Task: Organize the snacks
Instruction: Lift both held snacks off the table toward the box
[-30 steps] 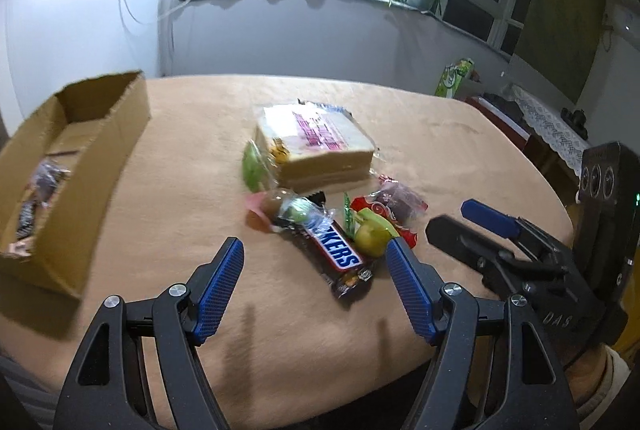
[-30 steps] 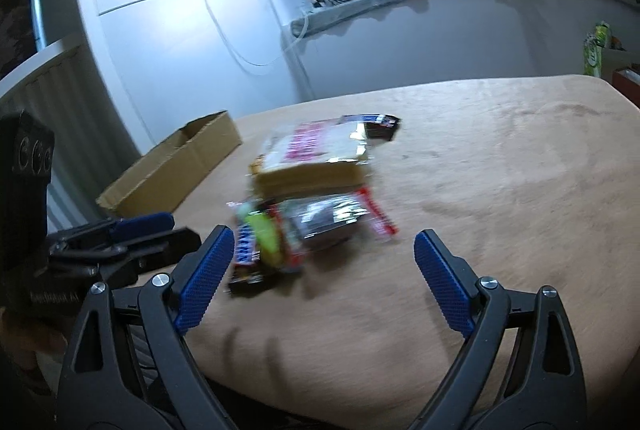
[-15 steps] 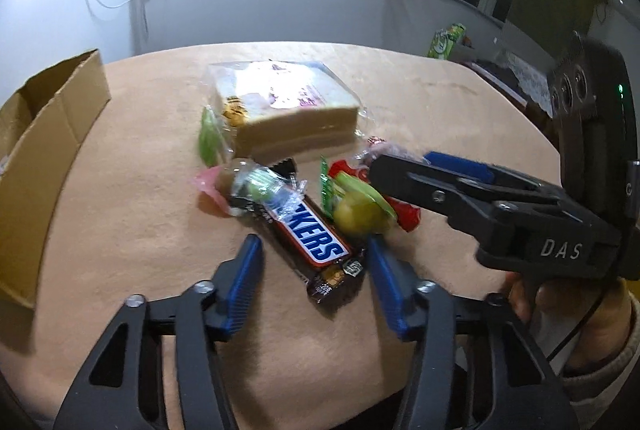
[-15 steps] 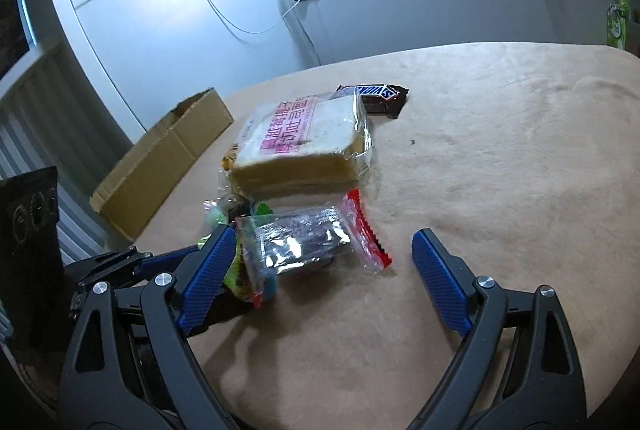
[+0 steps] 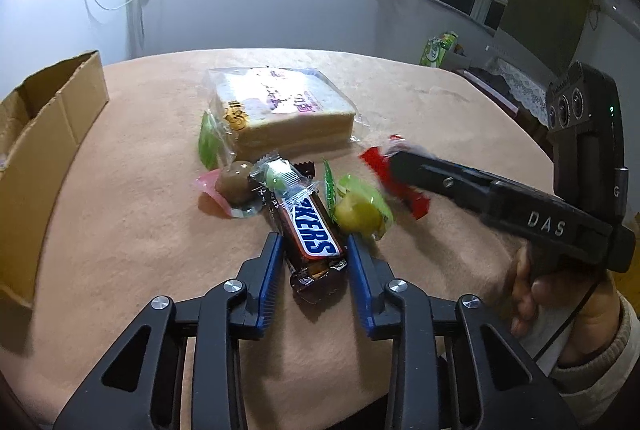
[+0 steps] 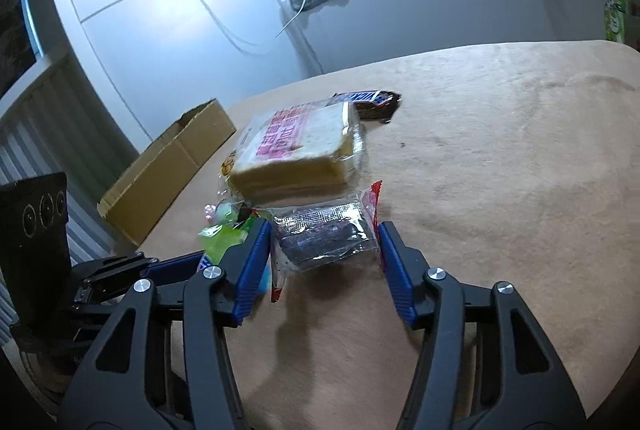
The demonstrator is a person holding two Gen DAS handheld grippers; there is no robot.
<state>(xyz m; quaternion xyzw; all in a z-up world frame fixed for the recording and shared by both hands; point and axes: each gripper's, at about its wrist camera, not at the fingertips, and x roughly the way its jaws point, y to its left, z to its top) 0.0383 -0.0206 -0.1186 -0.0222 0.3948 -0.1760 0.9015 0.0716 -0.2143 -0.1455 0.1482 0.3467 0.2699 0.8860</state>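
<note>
Between the left gripper's (image 5: 314,270) spread fingers, a chocolate bar (image 5: 310,236) lies on the worktop (image 5: 120,198); between the right gripper's (image 6: 324,266) spread fingers, a clear-wrapped snack (image 6: 326,234). Both look light, slippery, crinkly; best pinched mid-body.

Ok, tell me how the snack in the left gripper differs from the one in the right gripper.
The Snickers bar is a narrow brown opaque wrapper; the red-edged packet is wider, clear and shiny, showing dark contents.
The left gripper spans the Snickers bar across its width near its end; the right gripper brackets the red-edged packet across its broad side.
Both lie between blue fingers, on the tan table.
</note>
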